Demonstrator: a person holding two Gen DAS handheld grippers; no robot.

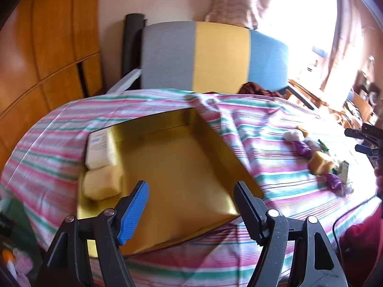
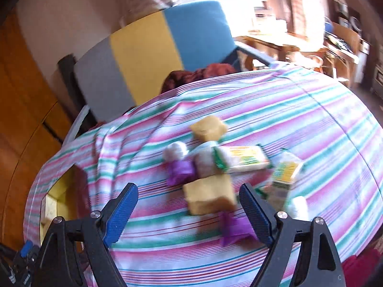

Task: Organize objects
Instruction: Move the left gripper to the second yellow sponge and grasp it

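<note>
Counter (image 1: pixel 275 148): wearing a pink, green and white striped cloth, carrying everything below.
Gold tray (image 1: pixel 182 167): sitting on the cloth's left part, lying open under the left claw.
White packet (image 1: pixel 99 149): lying inside the tray against its left wall.
Yellow sponge (image 1: pixel 101 183): lying in the tray, touching the packet's near end.
Loose pile (image 2: pixel 215 165): sitting on the cloth well right of the tray; tan blocks, purple wrappers, green-yellow packets bunching together.
Left claw (image 1: pixel 191 209): hanging released over the tray, grasping nothing.
Right claw (image 2: pixel 189 212): hanging released above the pile's nearest tan block (image 2: pixel 210 197), jaws wide, gripping nothing.
</note>
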